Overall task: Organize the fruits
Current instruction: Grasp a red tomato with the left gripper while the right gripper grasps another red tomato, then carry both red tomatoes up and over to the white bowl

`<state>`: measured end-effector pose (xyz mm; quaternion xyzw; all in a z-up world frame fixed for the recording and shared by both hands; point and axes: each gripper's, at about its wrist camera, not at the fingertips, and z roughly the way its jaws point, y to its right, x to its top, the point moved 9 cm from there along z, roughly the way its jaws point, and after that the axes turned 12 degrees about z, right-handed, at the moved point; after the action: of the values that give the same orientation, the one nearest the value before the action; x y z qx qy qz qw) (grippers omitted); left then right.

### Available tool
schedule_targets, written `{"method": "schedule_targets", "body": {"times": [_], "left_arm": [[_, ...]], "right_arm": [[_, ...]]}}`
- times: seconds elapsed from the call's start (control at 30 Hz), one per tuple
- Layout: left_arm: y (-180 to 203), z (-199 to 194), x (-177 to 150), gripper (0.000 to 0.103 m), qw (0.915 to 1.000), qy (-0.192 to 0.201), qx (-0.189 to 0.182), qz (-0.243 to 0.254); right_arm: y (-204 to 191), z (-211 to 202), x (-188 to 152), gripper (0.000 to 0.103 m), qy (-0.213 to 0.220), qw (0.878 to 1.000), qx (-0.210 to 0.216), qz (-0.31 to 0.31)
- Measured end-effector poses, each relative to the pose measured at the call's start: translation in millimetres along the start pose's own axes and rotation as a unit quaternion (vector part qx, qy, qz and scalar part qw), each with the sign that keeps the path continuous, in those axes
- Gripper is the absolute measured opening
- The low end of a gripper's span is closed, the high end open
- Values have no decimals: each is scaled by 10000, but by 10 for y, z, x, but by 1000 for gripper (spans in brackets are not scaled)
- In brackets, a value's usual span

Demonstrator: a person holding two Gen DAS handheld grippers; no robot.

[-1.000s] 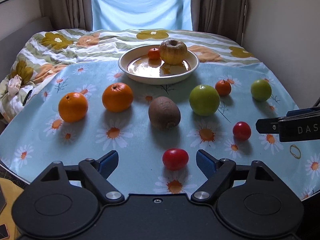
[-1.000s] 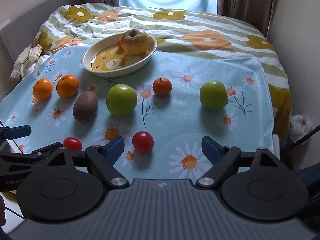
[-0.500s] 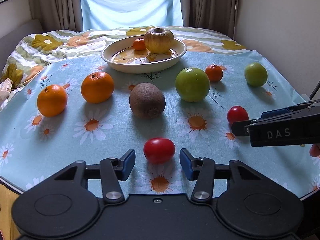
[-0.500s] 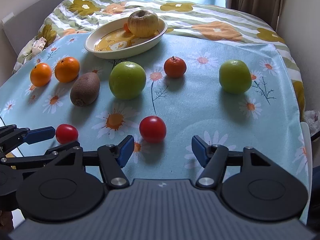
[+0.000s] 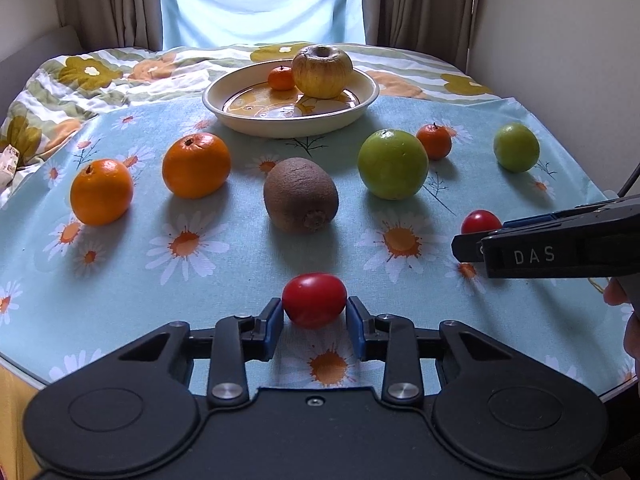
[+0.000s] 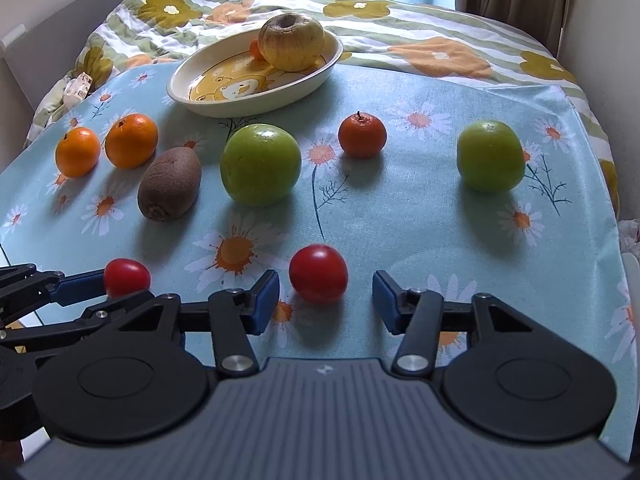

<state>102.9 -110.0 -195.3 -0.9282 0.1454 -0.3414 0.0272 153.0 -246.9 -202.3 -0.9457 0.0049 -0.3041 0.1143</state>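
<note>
My left gripper (image 5: 314,317) has closed its blue pads on a red cherry tomato (image 5: 314,300) that rests on the tablecloth near the front edge; the same tomato (image 6: 127,278) shows in the right wrist view. My right gripper (image 6: 325,300) is open, with a second red tomato (image 6: 318,273) between its pads, untouched; that tomato (image 5: 481,222) also shows in the left wrist view. A cream bowl (image 5: 288,120) at the back holds a yellow apple (image 5: 322,71) and a small mandarin (image 5: 281,78).
On the daisy cloth lie two oranges (image 5: 101,192) (image 5: 196,165), a kiwi (image 5: 301,195), a large green apple (image 5: 393,164), a small mandarin (image 5: 434,141) and a smaller green apple (image 5: 516,147). A wall stands on the right; a flowered quilt (image 6: 400,32) lies behind.
Both grippers moved forward and down toward their tomatoes. The left jaws closed from wide open onto the near tomato. The right jaws narrowed around the other tomato.
</note>
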Motion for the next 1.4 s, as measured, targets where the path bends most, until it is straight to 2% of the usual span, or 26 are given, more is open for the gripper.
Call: {"method": "schedule_targets", "body": {"times": [0.07,0.13,0.2,0.27,0.57,0.83,1.13,1.4], "left_arm": [[-18,-3,-8,38,10000,-9,-4,-11],[-29,-4,-13,38,10000,-10,-1,-17],[-32,-5,-17,38,10000,-12,5,-15],[-35,-8,-18,38,10000,-12,6,-18],[-126,-156,22,38,9998,93,149,-26],[-196,-391,130,38,9996,236,162,-36],[-385,-869,441,38,9978,580,319,-23],[-772,-1129,755,38,9948,898,490,8]], "right_arm": [[-7,7,4,61,-5,10000,-14,-16],[-17,14,15,54,2,10000,-53,-18],[-21,17,20,53,1,10000,-57,-5],[-33,20,27,46,8,10000,-53,-6],[-71,-92,89,46,107,9999,-6,13],[-153,-348,170,45,191,9998,91,16],[-334,-784,397,46,350,9988,336,23],[-602,-1042,755,45,646,9970,426,-31]]}}
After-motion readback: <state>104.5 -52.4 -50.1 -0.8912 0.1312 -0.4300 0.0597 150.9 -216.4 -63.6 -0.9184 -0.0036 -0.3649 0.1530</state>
